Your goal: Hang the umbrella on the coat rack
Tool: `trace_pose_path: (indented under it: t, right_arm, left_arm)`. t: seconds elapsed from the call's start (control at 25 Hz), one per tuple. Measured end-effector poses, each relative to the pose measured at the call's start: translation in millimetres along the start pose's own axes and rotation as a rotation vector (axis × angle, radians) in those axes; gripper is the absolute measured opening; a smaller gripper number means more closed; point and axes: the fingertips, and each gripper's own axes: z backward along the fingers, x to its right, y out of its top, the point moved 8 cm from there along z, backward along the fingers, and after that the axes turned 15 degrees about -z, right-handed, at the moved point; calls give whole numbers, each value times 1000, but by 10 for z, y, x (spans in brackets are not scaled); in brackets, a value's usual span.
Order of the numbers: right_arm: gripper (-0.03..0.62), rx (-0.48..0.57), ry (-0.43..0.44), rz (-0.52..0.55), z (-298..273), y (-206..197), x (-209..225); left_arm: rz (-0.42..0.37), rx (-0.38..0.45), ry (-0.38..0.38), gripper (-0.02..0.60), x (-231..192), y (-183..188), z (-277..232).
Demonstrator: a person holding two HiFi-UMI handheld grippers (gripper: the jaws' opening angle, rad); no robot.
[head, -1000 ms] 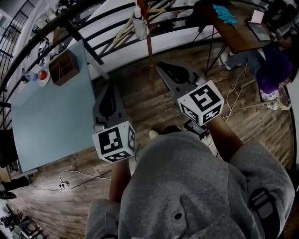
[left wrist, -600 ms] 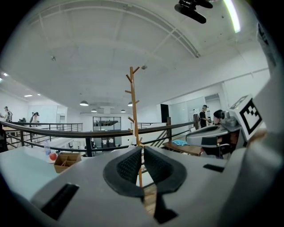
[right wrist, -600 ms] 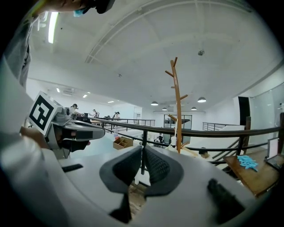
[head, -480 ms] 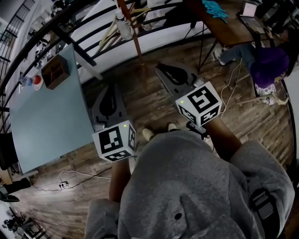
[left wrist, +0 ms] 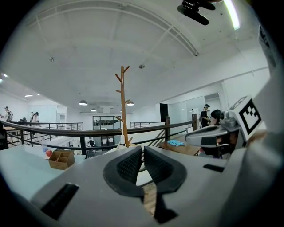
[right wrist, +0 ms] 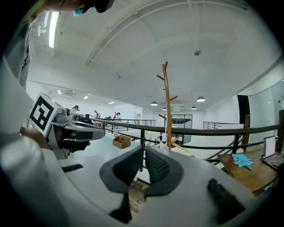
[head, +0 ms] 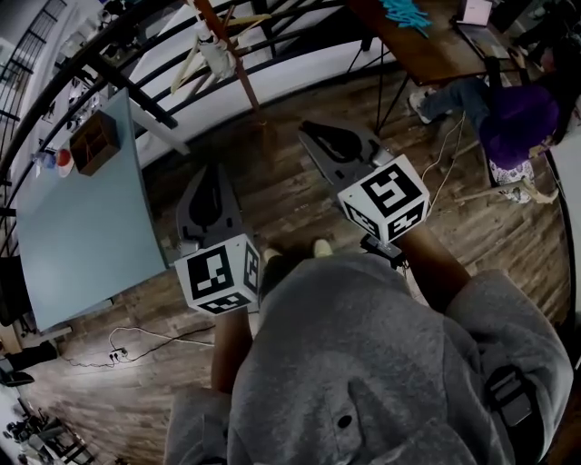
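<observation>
1. Both forearms reach forward from a grey sweatshirt point(head: 363, 363) at the bottom of the head view. They hold the tongs side by side and near level, pointing to the top of the frame.
2. The left tongs point(head: 207, 171) sit left of centre. In their own view the left tongs point(left wrist: 143, 149) are clenched, pads nearly meeting, with nothing between them.
3. The right tongs point(head: 309, 134) sit a little higher in the frame, right of centre. In their own view the right tongs point(right wrist: 143, 149) are clenched too, and empty.
4. The rack point(head: 238, 77) is a brown pole slanting from the top edge down to the floor point(head: 272, 186), just above the right tongs. It rises mid-frame in both tongs' views point(left wrist: 123, 106) point(right wrist: 167, 106).
5. The umbrella is in neither tongs. A white item point(head: 216, 56) shows beside the pole, too small to identify.
6. Open wooden floor lies between the tongs and the foot of the rack. A black railing point(left wrist: 66, 131) runs across the frame by the pole.
7. A pale blue desk point(head: 82, 227) fills the left side, close beside the left tongs. It carries a wooden box point(head: 93, 143) at its upper corner.
8. A brown desk point(head: 427, 50) stands at upper right, with a blue cloth point(head: 408, 14) on it and a seated person point(head: 517, 123) beside it.
9. A cable point(head: 136, 341) lies on the floor at lower left.
</observation>
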Motion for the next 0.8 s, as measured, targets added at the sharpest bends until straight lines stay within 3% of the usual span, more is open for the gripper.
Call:
trace_pose_path:
  t: [0.8]
  right_arm:
    - [38, 12, 32, -1, -23, 54, 255]
  left_arm:
    - [-9, -11, 57, 29, 79, 78, -100]
